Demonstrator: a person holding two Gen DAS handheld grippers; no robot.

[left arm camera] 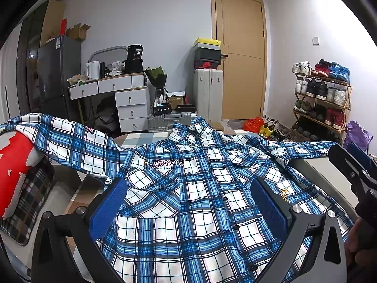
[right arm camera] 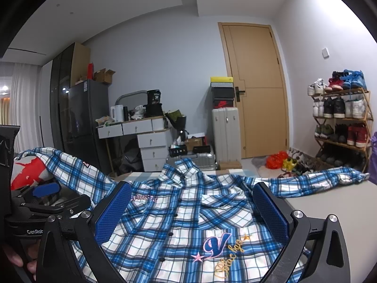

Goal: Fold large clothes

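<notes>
A large blue and white plaid shirt (left arm camera: 200, 184) lies front up and buttoned on the bed, collar at the far end. Its left sleeve (left arm camera: 70, 136) drapes over a red and grey pillow (left arm camera: 14, 165). The right sleeve (right arm camera: 329, 176) stretches out across the grey sheet (right arm camera: 329, 202). My left gripper (left arm camera: 188, 208) hovers open over the lower chest, blue pads (left arm camera: 108, 207) wide apart, holding nothing. Over the embroidered V logo (right arm camera: 216, 243) my right gripper (right arm camera: 192, 212) is also open and empty. The two grippers sit side by side near the hem end.
A dark plaid pillow (left arm camera: 30, 195) lies under the red one at the left. Beyond the bed stand a white drawer desk (left arm camera: 122, 94), a dark fridge (left arm camera: 56, 70), suitcases (left arm camera: 207, 94), a wooden door (left arm camera: 242, 54) and a shoe rack (left arm camera: 322, 99). A person's hand (right arm camera: 16, 257) grips the left tool.
</notes>
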